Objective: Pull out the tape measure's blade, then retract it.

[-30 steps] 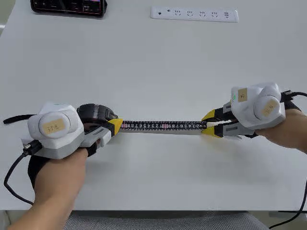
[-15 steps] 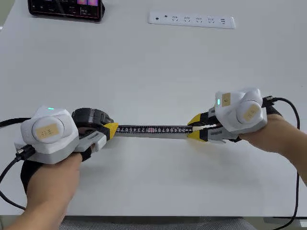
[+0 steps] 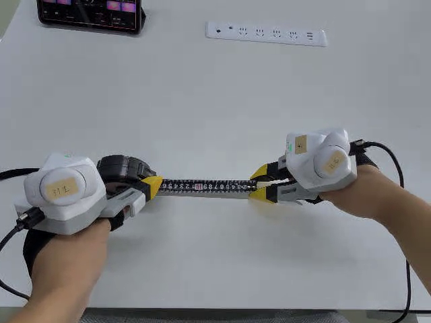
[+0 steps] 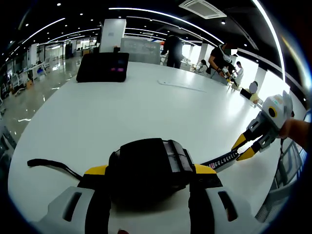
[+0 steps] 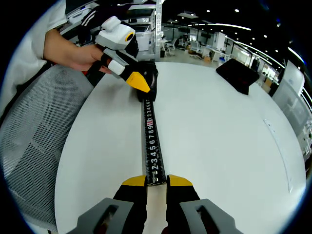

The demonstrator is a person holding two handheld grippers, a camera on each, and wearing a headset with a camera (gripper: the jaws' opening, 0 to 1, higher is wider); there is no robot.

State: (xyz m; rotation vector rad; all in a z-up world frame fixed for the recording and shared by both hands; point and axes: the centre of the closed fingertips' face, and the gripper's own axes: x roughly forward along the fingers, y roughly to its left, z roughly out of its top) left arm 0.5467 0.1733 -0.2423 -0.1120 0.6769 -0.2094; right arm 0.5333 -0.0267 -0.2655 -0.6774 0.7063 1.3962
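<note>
A black tape measure case [image 3: 122, 168] rests on the white table, held between the jaws of my left gripper [image 3: 149, 186], which is shut on it; in the left gripper view the case [image 4: 148, 165] sits right between the jaws. Its black blade [image 3: 205, 185] with white numbers stretches right to my right gripper [image 3: 261, 184], shut on the blade's end. From the right gripper view the blade [image 5: 152, 146] runs from the right gripper [image 5: 156, 181] away to the case [image 5: 148, 78] and left gripper [image 5: 139, 83].
A white power strip [image 3: 266, 33] lies at the table's far edge, and a dark tablet [image 3: 89, 13] sits at the far left. A black strap [image 4: 48, 165] trails left of the case. A mesh chair [image 5: 29, 141] stands by the table's near edge.
My right gripper has moved left toward the case with the blade's end, so the exposed blade is shorter. The left gripper and case have held their place.
</note>
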